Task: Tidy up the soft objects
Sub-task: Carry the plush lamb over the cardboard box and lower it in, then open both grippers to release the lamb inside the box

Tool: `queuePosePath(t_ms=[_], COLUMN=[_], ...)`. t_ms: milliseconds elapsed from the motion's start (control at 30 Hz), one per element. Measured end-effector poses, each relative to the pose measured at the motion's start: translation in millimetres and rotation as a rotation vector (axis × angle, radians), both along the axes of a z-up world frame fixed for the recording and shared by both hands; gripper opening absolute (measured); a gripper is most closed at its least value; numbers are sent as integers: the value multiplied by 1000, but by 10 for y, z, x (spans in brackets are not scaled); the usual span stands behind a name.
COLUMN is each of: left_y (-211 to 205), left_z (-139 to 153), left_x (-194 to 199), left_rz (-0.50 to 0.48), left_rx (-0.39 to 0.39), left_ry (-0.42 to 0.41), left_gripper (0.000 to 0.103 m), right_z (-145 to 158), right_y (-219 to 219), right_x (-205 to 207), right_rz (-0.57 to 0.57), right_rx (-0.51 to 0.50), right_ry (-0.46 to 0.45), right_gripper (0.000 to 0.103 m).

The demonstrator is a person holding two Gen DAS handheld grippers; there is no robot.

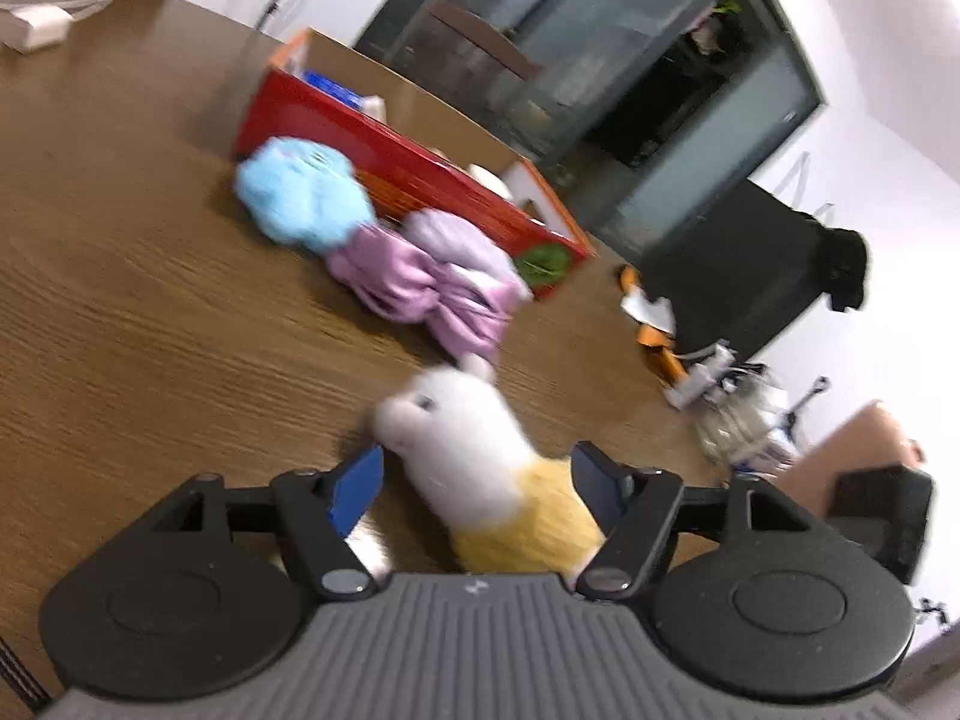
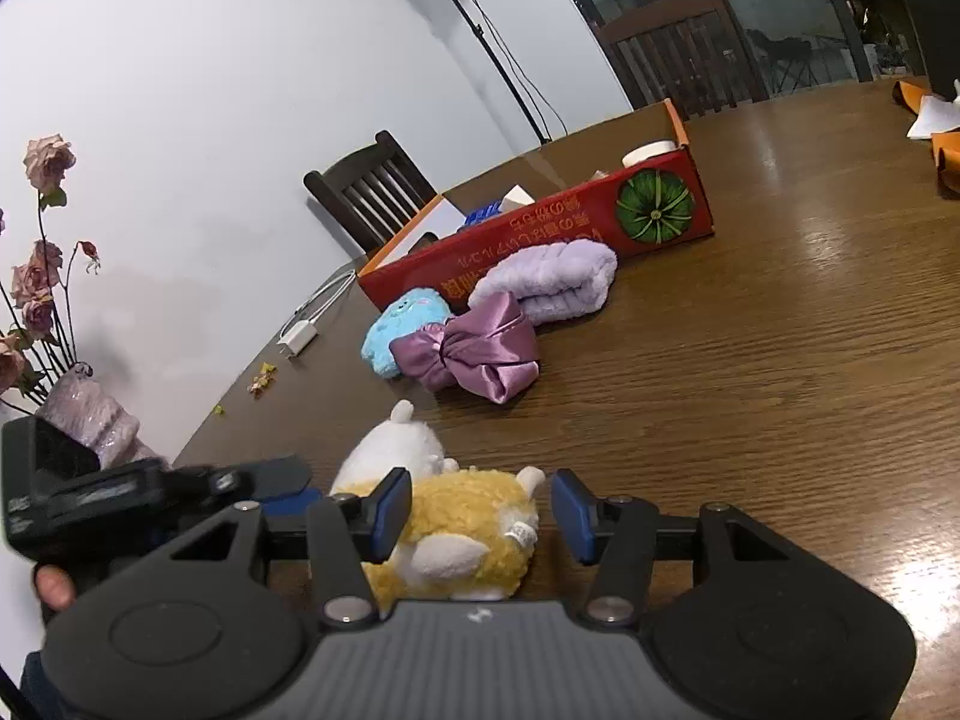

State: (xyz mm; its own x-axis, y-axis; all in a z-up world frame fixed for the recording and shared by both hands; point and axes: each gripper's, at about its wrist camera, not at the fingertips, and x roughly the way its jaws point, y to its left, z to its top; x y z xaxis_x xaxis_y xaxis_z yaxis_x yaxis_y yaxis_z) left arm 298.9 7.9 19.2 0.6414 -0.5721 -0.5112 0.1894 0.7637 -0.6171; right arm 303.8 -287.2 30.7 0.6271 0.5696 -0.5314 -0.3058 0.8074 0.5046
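A white and yellow plush toy [image 1: 474, 456] lies on the wooden table [image 1: 150, 300]. It sits between the open jaws of my left gripper [image 1: 477, 480]. It also shows in the right wrist view [image 2: 456, 516] between the open jaws of my right gripper [image 2: 480, 510]. The left gripper [image 2: 270, 483] appears at the toy's left in that view. Farther off lie a blue plush [image 1: 300, 192] [image 2: 402, 324], a purple satin bow [image 1: 420, 294] [image 2: 474, 348] and a lilac rolled towel [image 1: 462, 240] [image 2: 552, 279]. Behind them stands a red cardboard box [image 1: 408, 168] [image 2: 540, 240].
A white charger with cable [image 1: 36, 24] [image 2: 300, 336] lies near the table's far edge. A vase of dried roses [image 2: 90, 414] stands at the left edge. Orange paper items [image 1: 654, 336] [image 2: 936, 138] lie to the right. Dark chairs [image 2: 366, 192] stand behind the table.
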Motion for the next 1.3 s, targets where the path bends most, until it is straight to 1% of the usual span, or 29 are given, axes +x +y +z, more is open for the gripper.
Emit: queuePosePath(t_ms=[67, 100, 133, 167, 267, 300, 367, 433, 467, 533, 567, 633, 667, 733, 833, 933, 1033, 1067, 1100, 1200, 1267, 1300], left_y=[-77, -106, -132, -142, -229, -238, -257, -280, -286, -316, -334, -390, -427, -494, -595, -782, -863, -886, -902, -843, -810, -776], left_z=[-44, -68, -88, -87, 43, 110, 320, 576, 673, 833, 878, 933, 920, 843, 653, 450, 208, 168, 146, 213, 313, 393], left_x=[20, 58, 89, 84, 142, 212, 428, 778, 951, 1434, 1653, 2157, 2387, 2790, 3298, 3665, 3820, 3841, 3836, 3776, 3705, 3649], left_rz=[-3, -12, -19, -12, -13, -19, -25, -37, -34, -28, -19, -20, -10, -2, 21, 13, -22, -30, -35, -42, -55, -52], left_rx=[-2, -5, -12, -11, 28, 25, 13, -5, -13, -24, -29, -20, -13, -2, 22, 108, 146, 158, 169, 164, 176, 194], left_ry=[7, 23, 37, 33, -32, -57, -115, -166, -181, -185, -175, -171, -151, -96, -15, 31, 91, 101, 95, 65, 17, -16], left_gripper=[70, 65, 57, 57, 54, 54, 54, 54, 53, 51, 51, 51, 51, 51, 50, 50, 50, 51, 50, 52, 55, 55], right_z=[-42, -71, -102, -128, -126, -66, 129, 414, 561, 777, 850, 949, 964, 916, 773, 579, 394, 352, 317, 268, 306, 341], right_y=[32, 41, 38, 34, -5, -33, -82, -127, -132, -109, -99, -79, -76, -69, 10, 92, 145, 169, 168, 230, 243, 245], right_x=[37, 56, 71, 87, 112, 122, 167, 297, 417, 724, 914, 1387, 1600, 2079, 2579, 2937, 3118, 3141, 3141, 3126, 3068, 3047], right_rz=[17, 16, 10, 10, -14, -28, -48, -60, -64, -79, -94, -124, -141, -173, -214, -250, -292, -301, -299, -274, -265, -266], right_rx=[18, 32, 51, 72, 108, 125, 155, 179, 173, 131, 113, 81, 65, 42, -40, -121, -198, -217, -239, -301, -327, -343], right_ry=[11, 19, 32, 45, 55, 40, -21, -113, -151, -207, -220, -228, -224, -170, -138, -90, -53, -49, -53, -78, -112, -130], right_gripper=[52, 52, 51, 49, 44, 44, 39, 38, 38, 35, 35, 35, 35, 35, 35, 35, 35, 36, 37, 38, 37, 37])
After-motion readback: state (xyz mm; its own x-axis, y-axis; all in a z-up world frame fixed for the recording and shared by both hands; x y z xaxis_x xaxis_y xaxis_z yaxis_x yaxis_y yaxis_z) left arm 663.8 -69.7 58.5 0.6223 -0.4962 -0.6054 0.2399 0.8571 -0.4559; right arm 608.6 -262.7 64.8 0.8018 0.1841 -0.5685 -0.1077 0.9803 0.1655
